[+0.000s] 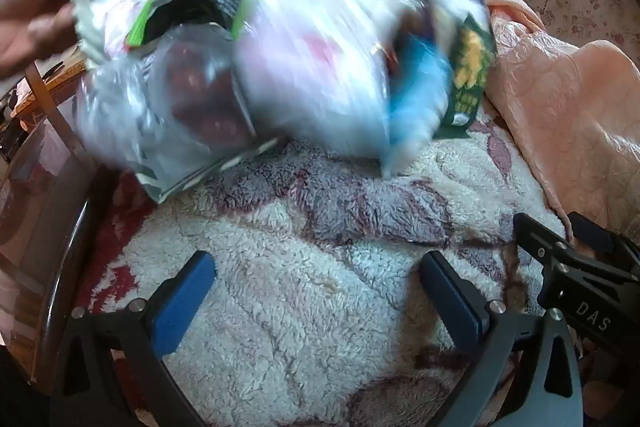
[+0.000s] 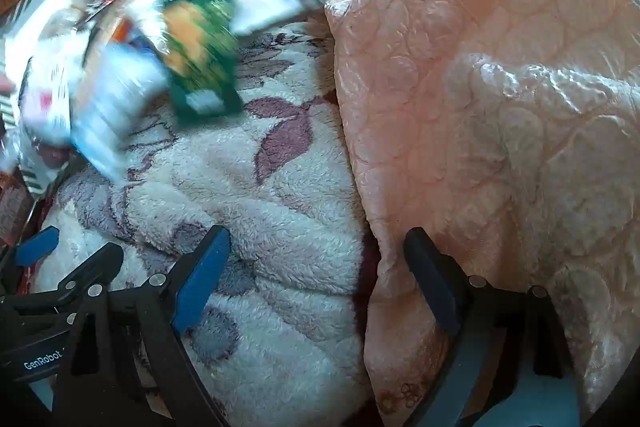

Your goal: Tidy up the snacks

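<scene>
A clear plastic bag (image 1: 280, 39) full of snack packets hangs, blurred by motion, over a fluffy floral blanket (image 1: 312, 267). A bare hand (image 1: 36, 15) holds its upper left edge. A green and yellow packet (image 1: 472, 75), a blue packet (image 1: 416, 107) and a dark red item (image 1: 200, 95) show at its mouth. The right wrist view shows the bag (image 2: 100, 27) and the green packet (image 2: 200, 55) at upper left. My left gripper (image 1: 316, 267) is open and empty above the blanket. My right gripper (image 2: 316, 247) is open and empty over the blanket's edge (image 2: 260, 187).
A peach quilted cover (image 2: 480, 107) is piled on the right, also in the left wrist view (image 1: 560, 107). The right gripper's body (image 1: 580, 275) shows at lower right of the left view. A dark wooden edge (image 1: 52, 267) runs along the left.
</scene>
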Tool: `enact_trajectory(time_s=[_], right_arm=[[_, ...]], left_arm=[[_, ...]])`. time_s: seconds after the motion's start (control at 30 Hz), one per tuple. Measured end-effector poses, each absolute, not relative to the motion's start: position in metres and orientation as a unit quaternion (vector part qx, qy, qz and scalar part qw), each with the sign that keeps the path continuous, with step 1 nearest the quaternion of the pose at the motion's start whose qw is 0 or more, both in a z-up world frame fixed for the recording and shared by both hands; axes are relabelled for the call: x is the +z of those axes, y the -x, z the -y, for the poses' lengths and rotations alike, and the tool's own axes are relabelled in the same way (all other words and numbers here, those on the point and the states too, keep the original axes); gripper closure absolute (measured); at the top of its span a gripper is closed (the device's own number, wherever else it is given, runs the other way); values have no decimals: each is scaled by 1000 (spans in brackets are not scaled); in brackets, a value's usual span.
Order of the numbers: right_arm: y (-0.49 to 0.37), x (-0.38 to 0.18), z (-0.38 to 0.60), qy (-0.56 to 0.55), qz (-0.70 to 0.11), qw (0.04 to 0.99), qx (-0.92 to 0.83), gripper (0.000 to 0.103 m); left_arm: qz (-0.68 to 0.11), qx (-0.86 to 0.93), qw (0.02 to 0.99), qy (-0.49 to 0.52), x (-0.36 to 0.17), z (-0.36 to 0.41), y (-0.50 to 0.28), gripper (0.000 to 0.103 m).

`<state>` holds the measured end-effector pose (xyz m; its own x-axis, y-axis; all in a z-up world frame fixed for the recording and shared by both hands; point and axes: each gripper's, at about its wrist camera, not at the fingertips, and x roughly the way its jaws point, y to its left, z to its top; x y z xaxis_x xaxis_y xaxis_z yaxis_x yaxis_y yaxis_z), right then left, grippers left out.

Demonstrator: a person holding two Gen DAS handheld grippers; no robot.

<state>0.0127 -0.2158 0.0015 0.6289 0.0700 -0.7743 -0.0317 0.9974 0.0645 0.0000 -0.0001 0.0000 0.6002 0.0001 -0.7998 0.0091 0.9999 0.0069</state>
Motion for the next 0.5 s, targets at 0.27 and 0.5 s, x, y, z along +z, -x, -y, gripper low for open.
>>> enact_trajectory(time_s=[0.27, 0.5], right_arm=[[-14, -2, 208, -21, -430, 902, 27, 12], [-14, -3, 211, -22, -431, 902, 27, 12]], left_arm=[[-447, -3, 894, -5, 0, 0, 0, 0], [-447, -2, 895, -5, 2, -2, 2, 0]])
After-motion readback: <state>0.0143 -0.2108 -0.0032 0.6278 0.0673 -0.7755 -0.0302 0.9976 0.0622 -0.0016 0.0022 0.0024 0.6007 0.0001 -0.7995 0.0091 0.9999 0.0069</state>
